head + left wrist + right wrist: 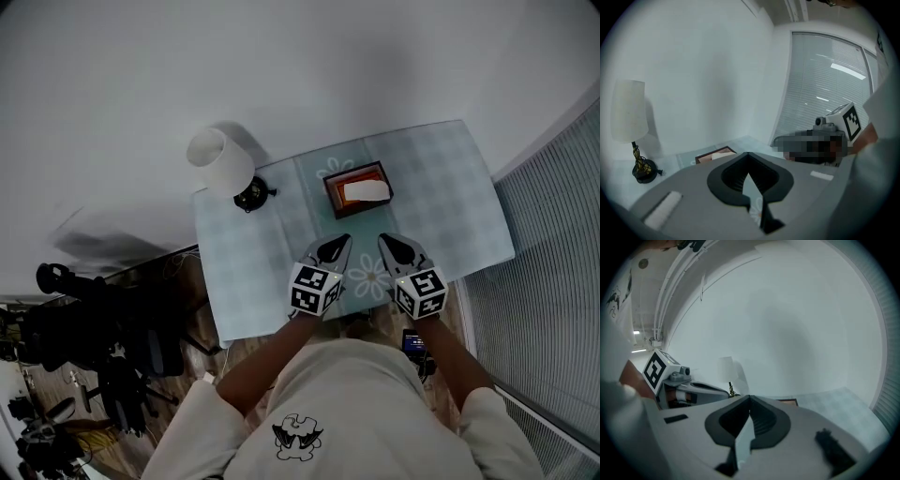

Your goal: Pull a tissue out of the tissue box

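Note:
A brown tissue box (358,188) with a white tissue showing in its top stands on the table's far half. Both grippers hover over the near half, pointing at it and short of it. My left gripper (341,240) is shut and empty, its tips touching. My right gripper (383,240) beside it is also shut and holds nothing. In the left gripper view the box (715,154) lies just beyond the closed left gripper (748,153), and the right gripper's marker cube (847,119) shows at the right. In the right gripper view only the box's edge (788,401) peeks past the shut right gripper (750,397).
A white-shaded lamp (222,161) stands at the table's far left corner, left of the box. The table (459,187) carries a pale checked cloth with daisy prints. Window blinds (553,272) run along the right. Dark camera stands (84,328) crowd the floor at the left.

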The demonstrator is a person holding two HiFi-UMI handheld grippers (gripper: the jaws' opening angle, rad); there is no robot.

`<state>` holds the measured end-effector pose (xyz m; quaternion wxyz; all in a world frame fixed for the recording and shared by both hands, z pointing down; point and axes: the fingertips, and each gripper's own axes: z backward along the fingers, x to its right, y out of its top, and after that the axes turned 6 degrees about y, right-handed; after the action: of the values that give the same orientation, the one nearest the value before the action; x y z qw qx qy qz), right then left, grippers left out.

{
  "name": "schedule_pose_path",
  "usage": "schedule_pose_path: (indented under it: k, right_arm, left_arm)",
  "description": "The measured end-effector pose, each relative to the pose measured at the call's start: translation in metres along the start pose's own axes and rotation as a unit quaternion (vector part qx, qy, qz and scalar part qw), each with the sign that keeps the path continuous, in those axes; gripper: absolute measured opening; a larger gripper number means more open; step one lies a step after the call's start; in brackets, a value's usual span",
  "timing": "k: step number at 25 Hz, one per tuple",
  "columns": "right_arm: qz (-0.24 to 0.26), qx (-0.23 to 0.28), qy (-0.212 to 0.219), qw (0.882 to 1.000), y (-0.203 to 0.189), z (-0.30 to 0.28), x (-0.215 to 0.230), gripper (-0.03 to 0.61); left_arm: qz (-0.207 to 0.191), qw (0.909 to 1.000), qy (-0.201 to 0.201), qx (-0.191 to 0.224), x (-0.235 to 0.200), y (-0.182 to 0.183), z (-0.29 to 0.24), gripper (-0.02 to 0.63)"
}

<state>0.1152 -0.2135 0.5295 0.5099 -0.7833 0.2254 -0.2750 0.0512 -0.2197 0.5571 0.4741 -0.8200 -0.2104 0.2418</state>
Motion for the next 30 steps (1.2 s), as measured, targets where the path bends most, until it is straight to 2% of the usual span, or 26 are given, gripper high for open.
schedule_pose_path:
  k: [8, 23, 24, 26, 27, 30]
  right_arm:
    - [0.016, -0.038, 0.003, 0.999, -0.013, -0.050, 0.026, 0.012]
    - [0.047, -0.135, -0.006, 0.990, -0.062, -0.133, 0.078, 0.014]
    - [0.048, -0.141, -0.004, 0.989, -0.065, -0.138, 0.080, 0.019]
    - [0.052, -0.155, 0.001, 0.987, -0.071, -0.145, 0.080, 0.109]
    - [0.059, -0.162, 0.002, 0.985, -0.074, -0.147, 0.080, 0.131]
    - [0.099, -0.179, 0.000, 0.979, -0.081, -0.151, 0.078, 0.160]
  left_arm:
    - [-0.014, 0.9995, 0.015, -0.025, -0.034, -0.004, -0.045, 0.006]
    - [0.018, 0.9921, 0.055, -0.111, -0.092, -0.044, -0.117, 0.006]
    - [0.020, 0.9916, 0.055, -0.116, -0.094, -0.046, -0.119, 0.006]
    - [0.020, 0.9912, 0.052, -0.120, -0.095, -0.049, -0.120, 0.006]
    - [0.020, 0.9912, 0.051, -0.121, -0.094, -0.049, -0.120, 0.006]
    - [0.021, 0.9909, 0.052, -0.122, -0.094, -0.051, -0.119, 0.006]
